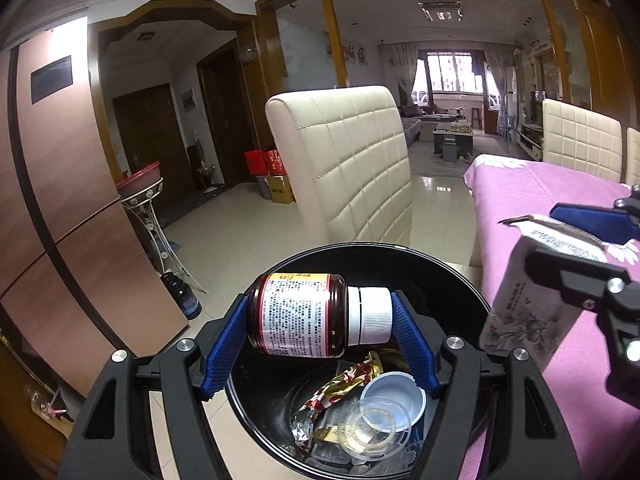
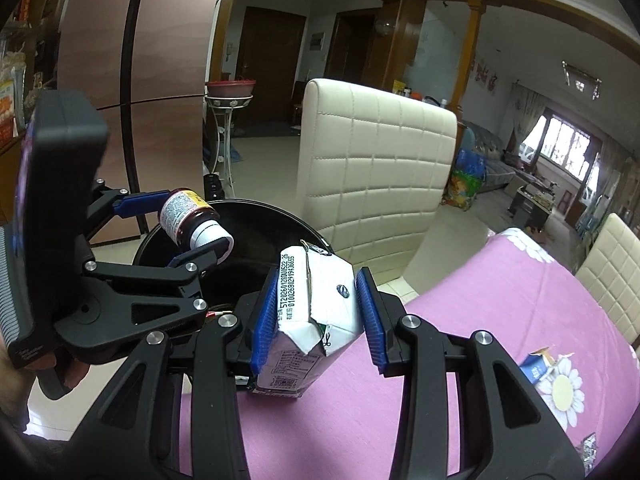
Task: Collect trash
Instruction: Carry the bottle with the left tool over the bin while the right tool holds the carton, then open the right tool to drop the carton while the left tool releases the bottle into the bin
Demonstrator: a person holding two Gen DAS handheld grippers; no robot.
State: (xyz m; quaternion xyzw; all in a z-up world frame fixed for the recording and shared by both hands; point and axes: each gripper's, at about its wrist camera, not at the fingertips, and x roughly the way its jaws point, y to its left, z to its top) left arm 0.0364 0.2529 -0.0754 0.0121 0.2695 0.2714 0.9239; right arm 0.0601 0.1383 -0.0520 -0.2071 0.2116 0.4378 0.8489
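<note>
My left gripper (image 1: 320, 316) is shut on a brown pill bottle (image 1: 298, 314) with a white cap, held sideways over the black trash bin (image 1: 448, 276). The bin holds a foil wrapper (image 1: 340, 384), plastic cups (image 1: 394, 396) and other bits. My right gripper (image 2: 318, 312) is shut on a white milk carton (image 2: 312, 320) above the edge of the pink table (image 2: 460, 312), right of the bin (image 2: 256, 224). The left gripper with the bottle (image 2: 188, 216) also shows in the right wrist view. The carton (image 1: 532, 304) shows at the right of the left wrist view.
A cream padded chair (image 1: 348, 160) stands just behind the bin. Another small blue-and-white carton (image 2: 540, 364) lies on the pink flowered tablecloth. A copper-coloured fridge (image 1: 52, 200) and a metal plant stand (image 1: 152, 220) are at the left. More chairs (image 1: 580, 140) line the table's far side.
</note>
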